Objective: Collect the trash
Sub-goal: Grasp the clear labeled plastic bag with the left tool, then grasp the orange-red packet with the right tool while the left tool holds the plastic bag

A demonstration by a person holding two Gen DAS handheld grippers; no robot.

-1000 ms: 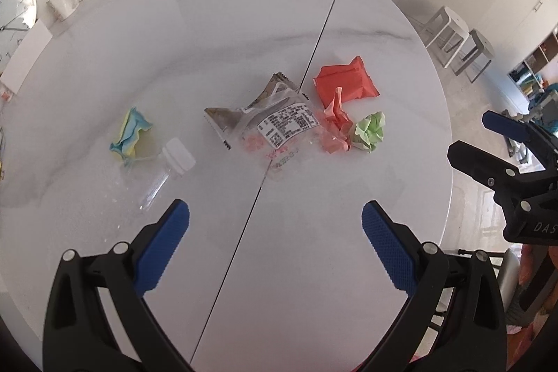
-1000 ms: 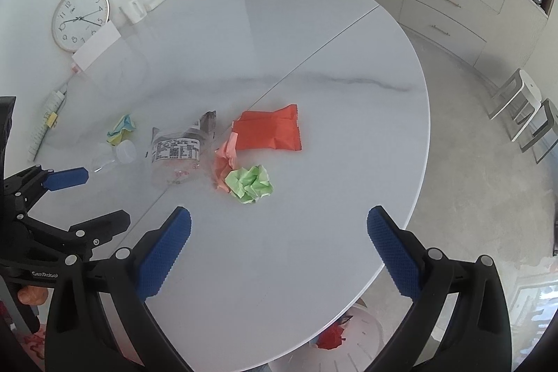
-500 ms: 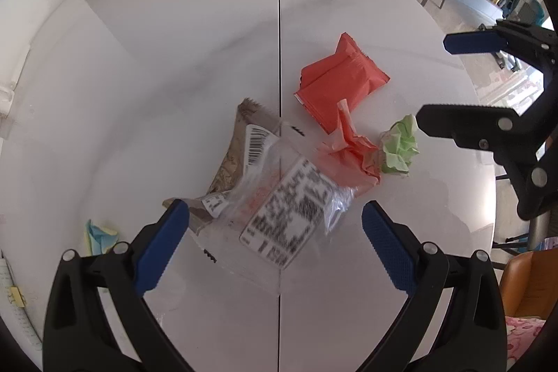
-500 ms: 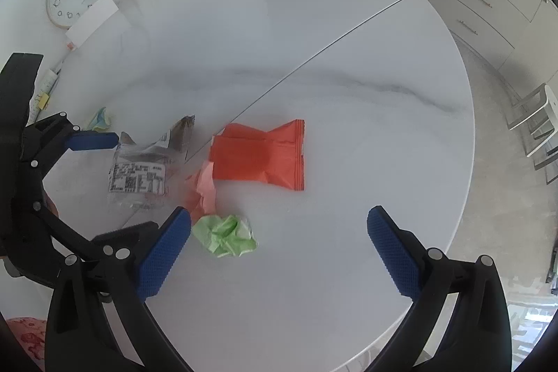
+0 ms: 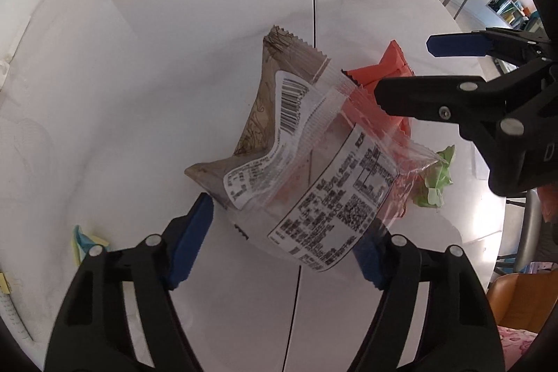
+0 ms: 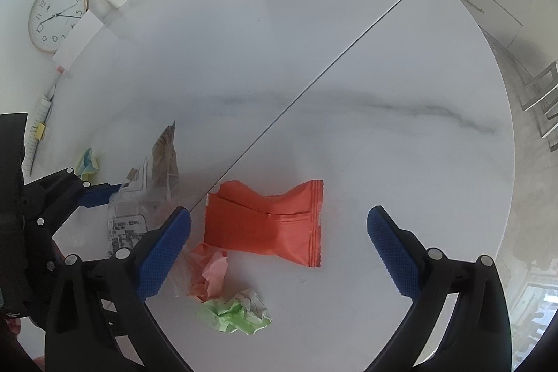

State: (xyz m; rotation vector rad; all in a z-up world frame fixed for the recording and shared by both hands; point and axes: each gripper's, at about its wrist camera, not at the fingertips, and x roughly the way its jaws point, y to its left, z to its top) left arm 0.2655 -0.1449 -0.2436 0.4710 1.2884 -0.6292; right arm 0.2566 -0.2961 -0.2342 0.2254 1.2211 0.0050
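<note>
The left hand-held gripper [image 5: 280,234] had just been closing its jaws around the clear plastic bag [image 5: 324,183], which lay crumpled together with a brown wrapper [image 5: 275,93] on the white worktop [image 5: 157,75]. The bag sat between the blue pads, but whether they already pressed on it could not be told. Judged from its look, the bag was feather-light, limp and slick; it would crumple instead of resisting, so a bite on the bunched lower edge nearest the jaws would likely hold better than one on a single flat layer.

The right hand-held gripper [image 6: 279,239] hovered with jaws spread wide and empty. The orange packet [image 6: 265,225] lay flat between and just ahead of its pads, apparently soft and thin, best pinched across its puffed middle. A pink paper wad [image 6: 211,274] and a green paper wad [image 6: 233,316] lay nearer its left pad, light and springy.
</note>
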